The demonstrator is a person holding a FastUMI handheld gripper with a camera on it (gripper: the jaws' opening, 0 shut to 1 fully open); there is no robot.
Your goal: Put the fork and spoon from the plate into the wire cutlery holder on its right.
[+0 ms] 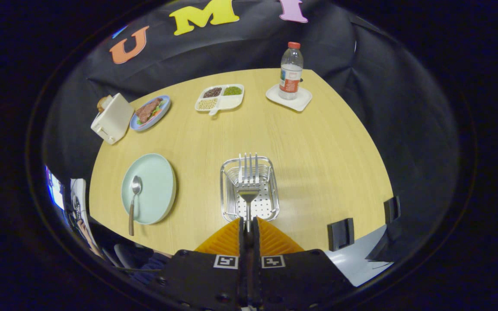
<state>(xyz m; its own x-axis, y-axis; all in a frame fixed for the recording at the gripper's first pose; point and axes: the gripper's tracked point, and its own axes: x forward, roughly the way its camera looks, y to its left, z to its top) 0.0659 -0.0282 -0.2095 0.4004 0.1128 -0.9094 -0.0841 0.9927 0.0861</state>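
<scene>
My gripper (248,221) is shut on the handle of a metal fork (248,178), whose tines point away from me. The fork hangs over the wire cutlery holder (228,199), a shiny basket with a perforated floor that sits just ahead of my orange fingers (227,239). To the left of the holder lies a pale green plate (156,183). A spoon (134,201) rests on the plate's left side, its bowl on the plate and its brown handle sticking out over the near rim.
On the far side of the wooden table (318,147) stand a water bottle (291,71) on a white coaster, a divided tray of beans (220,98), a blue plate with food (149,112) and a white toaster (111,119). Two black clamps (340,234) grip the table's near right edge.
</scene>
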